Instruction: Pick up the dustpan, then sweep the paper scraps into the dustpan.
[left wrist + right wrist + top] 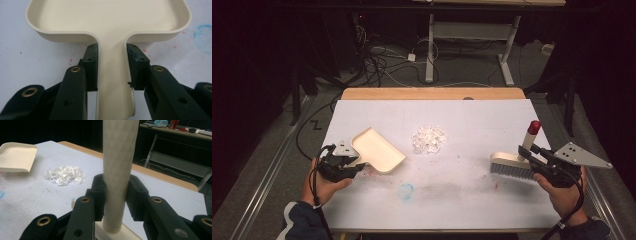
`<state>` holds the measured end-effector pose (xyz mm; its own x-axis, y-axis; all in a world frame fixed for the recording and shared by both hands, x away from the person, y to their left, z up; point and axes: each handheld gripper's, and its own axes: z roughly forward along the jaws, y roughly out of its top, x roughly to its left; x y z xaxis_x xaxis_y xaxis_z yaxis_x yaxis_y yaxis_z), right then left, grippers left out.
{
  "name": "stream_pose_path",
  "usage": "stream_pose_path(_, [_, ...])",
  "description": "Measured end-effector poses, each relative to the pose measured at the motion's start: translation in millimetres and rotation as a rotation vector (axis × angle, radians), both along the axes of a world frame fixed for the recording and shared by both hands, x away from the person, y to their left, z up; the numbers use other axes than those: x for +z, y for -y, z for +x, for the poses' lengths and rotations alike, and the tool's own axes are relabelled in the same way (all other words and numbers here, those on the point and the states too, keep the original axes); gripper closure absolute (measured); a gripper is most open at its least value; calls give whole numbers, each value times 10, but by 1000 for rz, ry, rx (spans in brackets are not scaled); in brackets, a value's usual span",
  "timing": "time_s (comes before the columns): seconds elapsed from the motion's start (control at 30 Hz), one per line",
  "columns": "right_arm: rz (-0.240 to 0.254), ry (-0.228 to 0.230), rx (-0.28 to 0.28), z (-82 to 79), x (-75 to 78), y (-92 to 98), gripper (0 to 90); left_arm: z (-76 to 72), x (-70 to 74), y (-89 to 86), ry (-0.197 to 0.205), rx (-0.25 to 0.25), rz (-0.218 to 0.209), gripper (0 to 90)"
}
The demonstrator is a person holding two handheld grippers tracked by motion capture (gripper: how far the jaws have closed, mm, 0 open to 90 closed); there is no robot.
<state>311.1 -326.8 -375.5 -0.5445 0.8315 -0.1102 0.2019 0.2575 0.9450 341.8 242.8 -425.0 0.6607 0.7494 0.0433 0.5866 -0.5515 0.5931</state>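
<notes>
White table (472, 200): left tool (111, 66) clamps dustpan (110, 20) handle, seemingly lifted.

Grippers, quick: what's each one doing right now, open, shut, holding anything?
Left gripper: shut on the dustpan, jaws clamped on its handle.
Right gripper: shut on the brush, jaws clamped on its upright handle.

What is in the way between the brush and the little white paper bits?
Nothing visible. Bare white table lies between the brush in the right gripper and the paper scraps; the dustpan waits beyond them.
</notes>
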Motion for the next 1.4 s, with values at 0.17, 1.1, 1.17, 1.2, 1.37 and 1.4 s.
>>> stream_pose_path(0.17, [2, -2, -3, 26, -5, -10, 715, -16, -10, 37, -14, -29, 21, 635])
stream_pose_path(1.1, [29, 7, -25, 1229, 240, -843, 716, 46, -55, 155, -68, -91, 62, 635])
stream_pose_path(1.17, [30, 5, -40, 1310, 231, -900, 716, 53, -58, 166, -72, -96, 57, 635])
stream_pose_path(1.2, [31, 1, -52, 1360, 224, -928, 716, 55, -58, 174, -74, -98, 57, 635])
stream_pose_path(1.37, [48, -24, -104, 1600, 167, -1058, 716, 78, -57, 212, -82, -104, 53, 635])
stream_pose_path(1.4, [58, -27, -109, 1646, 156, -1079, 716, 83, -58, 218, -85, -104, 51, 634])
